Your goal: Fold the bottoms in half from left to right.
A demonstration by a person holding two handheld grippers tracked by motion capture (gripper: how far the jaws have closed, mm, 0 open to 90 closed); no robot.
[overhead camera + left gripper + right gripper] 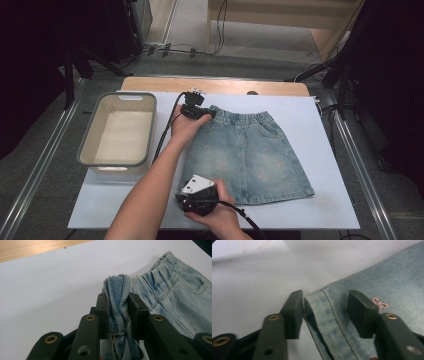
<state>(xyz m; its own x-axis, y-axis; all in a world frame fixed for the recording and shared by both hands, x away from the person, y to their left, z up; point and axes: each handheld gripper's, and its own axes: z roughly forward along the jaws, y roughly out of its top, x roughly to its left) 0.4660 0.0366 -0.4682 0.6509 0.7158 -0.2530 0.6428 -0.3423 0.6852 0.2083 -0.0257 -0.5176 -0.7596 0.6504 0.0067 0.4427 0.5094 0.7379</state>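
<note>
- A denim skirt lies flat on a pale sheet that covers the table, waistband towards the far edge and hem towards the person.
- The left gripper sits at the skirt's far left corner, at the end of the elastic waistband.
- In the left gripper view, its two black jaws are clenched on a bunched fold of the waistband denim; the cloth is squeezed between the pads and bulges above them.
- To the right of that fold in the same view, the gathered waistband and a front pocket seam stretch away across the sheet.
- The right gripper rests at the skirt's near left corner, by the hem, with a grey three-cornered plate on its top.
- In the right gripper view, its jaws stand apart, one on each side of the hem corner: the left jaw is just beside the folded edge, the right one sits over the denim's surface.
- That claw is released; the cloth lies between the pads without being pinched.
- A small pink embroidered motif shows on the denim just beside the right jaw.
- A grey-rimmed plastic bin stands on the sheet to the left of the skirt, near the left forearm and apart from the cloth.
- A strip of bare wooden tabletop shows beyond the sheet's far edge.
</note>
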